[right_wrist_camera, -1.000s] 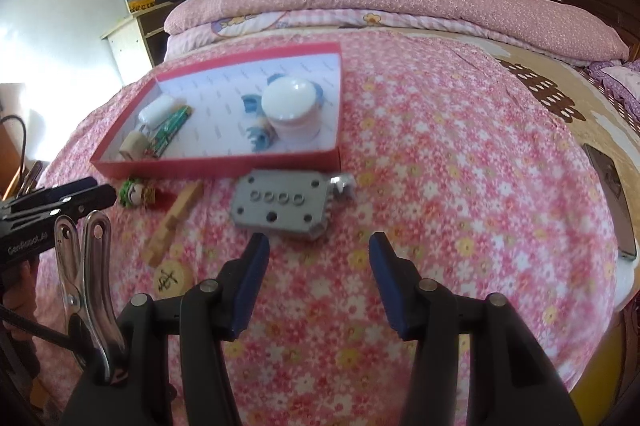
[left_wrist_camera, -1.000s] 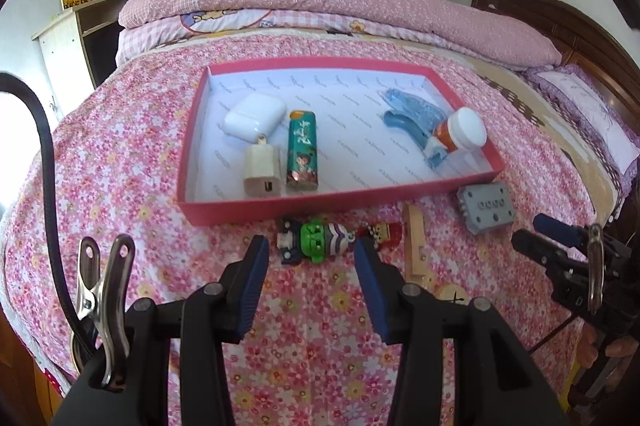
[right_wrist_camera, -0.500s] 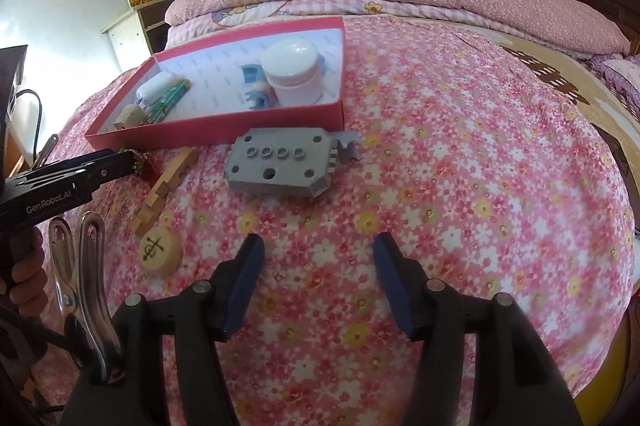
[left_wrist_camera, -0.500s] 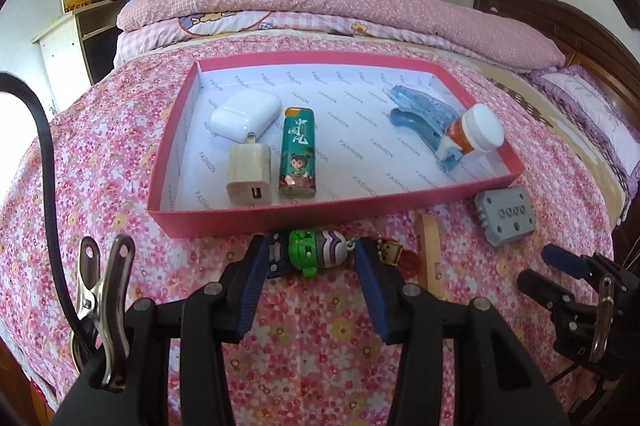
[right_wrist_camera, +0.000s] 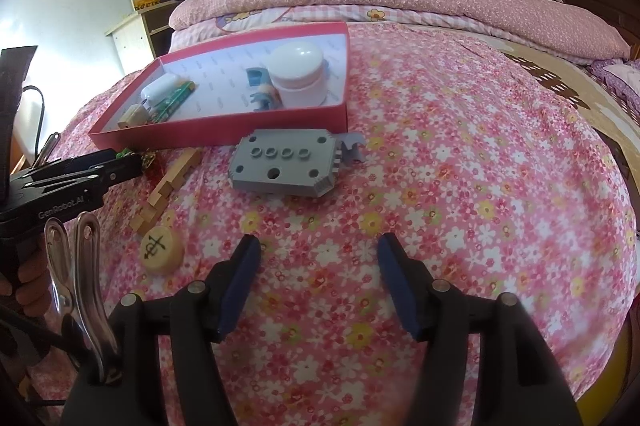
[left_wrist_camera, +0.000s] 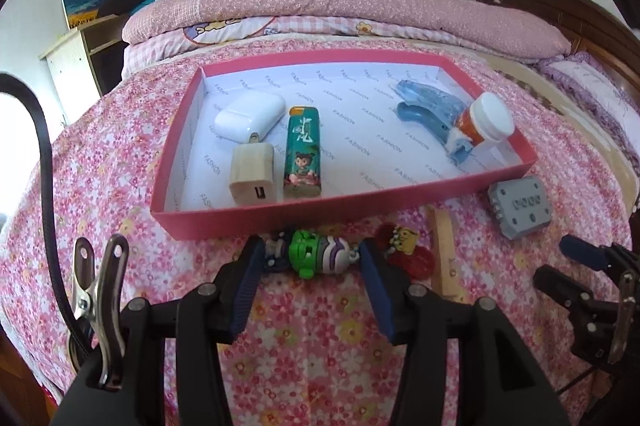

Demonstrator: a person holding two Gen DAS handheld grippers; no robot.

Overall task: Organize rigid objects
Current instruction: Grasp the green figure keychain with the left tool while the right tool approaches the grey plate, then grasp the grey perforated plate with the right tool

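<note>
A green and purple toy figure (left_wrist_camera: 316, 258) lies on the flowered bedspread just in front of the red tray (left_wrist_camera: 280, 216). My left gripper (left_wrist_camera: 312, 262) straddles it, its jaws opening, with the toy between the blue pads and no visible squeeze. A grey studded block (right_wrist_camera: 286, 166) lies ahead of my right gripper (right_wrist_camera: 320, 250), whose jaws are opening with nothing between them. The tray holds a white case (left_wrist_camera: 250, 118), a charger plug (left_wrist_camera: 253, 174), a green lighter (left_wrist_camera: 303, 152), a blue clip (left_wrist_camera: 428, 110) and a white-capped bottle (left_wrist_camera: 484, 124).
A red and yellow charm (left_wrist_camera: 404, 246), a wooden strip (left_wrist_camera: 446, 254) and a round wooden game piece (right_wrist_camera: 162, 250) lie on the bedspread between the grippers. A folded pink quilt (left_wrist_camera: 340, 2) sits behind the tray. A phone lies off to the right earlier, out of view now.
The left gripper came forward until the toy figure sat between its fingers. The right gripper drew closer to the grey block and its jaws spread wider.
</note>
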